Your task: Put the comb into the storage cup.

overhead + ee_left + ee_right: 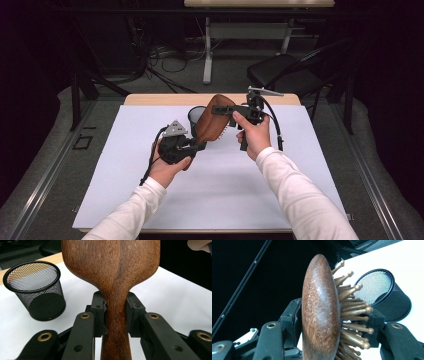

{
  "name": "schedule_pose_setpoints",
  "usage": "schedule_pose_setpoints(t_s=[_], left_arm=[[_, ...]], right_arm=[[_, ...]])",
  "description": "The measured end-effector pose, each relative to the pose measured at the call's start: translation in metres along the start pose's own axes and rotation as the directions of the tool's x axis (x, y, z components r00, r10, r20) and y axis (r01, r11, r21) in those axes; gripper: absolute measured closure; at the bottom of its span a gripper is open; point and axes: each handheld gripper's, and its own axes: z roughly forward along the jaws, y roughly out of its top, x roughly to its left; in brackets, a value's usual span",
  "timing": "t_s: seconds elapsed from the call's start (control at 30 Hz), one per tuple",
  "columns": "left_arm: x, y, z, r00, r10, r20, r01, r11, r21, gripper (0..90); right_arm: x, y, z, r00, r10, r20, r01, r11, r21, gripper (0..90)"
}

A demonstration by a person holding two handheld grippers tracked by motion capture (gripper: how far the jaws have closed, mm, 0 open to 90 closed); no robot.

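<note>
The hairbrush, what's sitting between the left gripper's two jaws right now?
The neck of the wooden hairbrush sits between the jaws of the left gripper, pressed by both, as the left gripper view shows. The mesh cup stands apart.

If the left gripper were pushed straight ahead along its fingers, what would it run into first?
Probably nothing new: the left gripper already clamps the hairbrush by its neck, so the brush head leads. The mesh cup sits off to one side.

A black folding chair (287,70) and tangled floor cables (165,62) sit behind the white-topped table (225,190).

Smooth grained wooden hairbrush (112,270); black wire-mesh cup (37,290).
</note>
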Motion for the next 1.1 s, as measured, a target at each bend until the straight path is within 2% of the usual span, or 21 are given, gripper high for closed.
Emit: schedule_pose_setpoints(t_s=[0.6, 1.1], left_arm=[[-0.0007, -0.0009, 0.0002, 1.0, 0.004, -0.004, -0.004, 1.0, -0.007, 72.3], [-0.0005, -0.0003, -0.0018, 0.9999, 0.007, -0.008, -0.007, 0.9998, -0.019, 71.5]], right_arm=[[-0.0042, 0.0, -0.0012, 0.9983, 0.041, -0.042, -0.041, 0.999, 0.004, 46.6], [-0.0045, 0.0002, -0.0015, 0.996, 0.067, -0.059, -0.067, 0.998, 0.003, 47.7]])
